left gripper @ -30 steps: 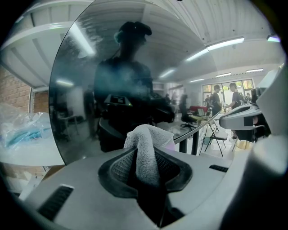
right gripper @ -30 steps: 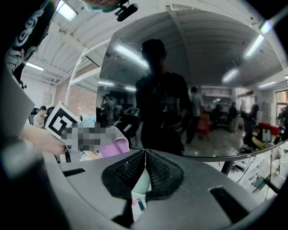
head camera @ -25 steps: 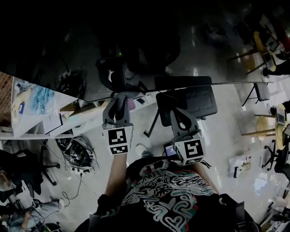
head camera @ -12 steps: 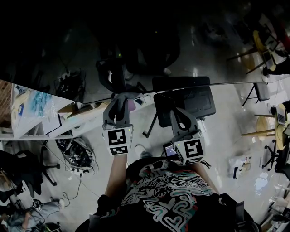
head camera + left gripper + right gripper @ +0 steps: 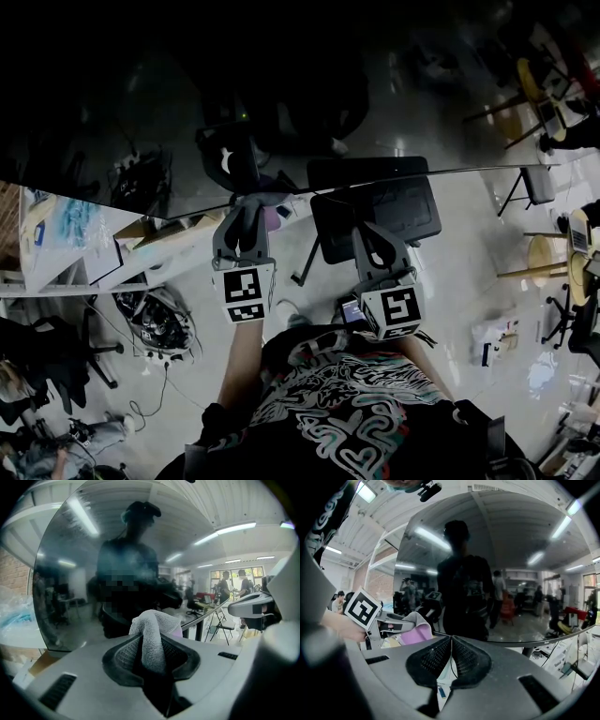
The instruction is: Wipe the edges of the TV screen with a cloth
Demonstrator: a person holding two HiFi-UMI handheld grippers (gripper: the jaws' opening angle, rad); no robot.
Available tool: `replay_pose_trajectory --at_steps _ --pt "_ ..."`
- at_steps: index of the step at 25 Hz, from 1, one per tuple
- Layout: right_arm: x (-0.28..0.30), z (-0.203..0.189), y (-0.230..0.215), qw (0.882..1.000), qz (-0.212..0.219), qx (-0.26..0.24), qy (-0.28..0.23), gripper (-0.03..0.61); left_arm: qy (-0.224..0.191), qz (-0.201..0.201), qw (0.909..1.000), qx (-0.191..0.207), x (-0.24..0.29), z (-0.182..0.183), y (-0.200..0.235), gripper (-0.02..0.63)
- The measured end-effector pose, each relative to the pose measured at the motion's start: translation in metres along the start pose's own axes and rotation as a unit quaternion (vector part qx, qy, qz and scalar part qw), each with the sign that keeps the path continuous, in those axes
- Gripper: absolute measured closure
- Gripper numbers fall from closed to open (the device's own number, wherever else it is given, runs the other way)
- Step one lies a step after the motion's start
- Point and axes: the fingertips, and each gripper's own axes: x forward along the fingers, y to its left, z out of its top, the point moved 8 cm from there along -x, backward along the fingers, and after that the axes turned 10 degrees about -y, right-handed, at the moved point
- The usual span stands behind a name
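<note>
The TV screen (image 5: pixel 187 94) is a dark reflecting sheet across the top of the head view; its lower edge runs just beyond both grippers. My left gripper (image 5: pixel 249 203) is shut on a folded white-and-lilac cloth (image 5: pixel 271 216), which rests at that lower edge. In the left gripper view the cloth (image 5: pixel 152 637) stands up between the jaws in front of the TV screen (image 5: pixel 79 573). My right gripper (image 5: pixel 367 232) is beside it to the right, shut and holding nothing (image 5: pixel 451 641). From the right gripper view the cloth (image 5: pixel 415 630) shows at the left, below the TV screen (image 5: pixel 487 564).
A black office chair (image 5: pixel 394 211) stands behind the screen's edge. A light desk with papers and boxes (image 5: pixel 75 248) is at the left, with cables and gear on the floor (image 5: pixel 155 323). Chairs and small tables (image 5: pixel 548 267) are at the right.
Both grippers stay almost where they were, left still shut on the cloth. The view has shifted a little, so the screen's lower edge sits lower at the left.
</note>
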Motion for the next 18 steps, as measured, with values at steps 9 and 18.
replay_pose_trajectory --at_steps 9,18 --pt "-0.003 0.004 -0.003 1.000 -0.005 0.001 -0.001 0.548 -0.001 -0.014 0.9999 -0.002 0.002 0.003 -0.009 0.515" --pt "-0.009 0.003 -0.015 1.000 -0.012 0.003 -0.004 0.548 -0.001 -0.025 0.9997 -0.001 0.010 0.005 -0.024 0.515"
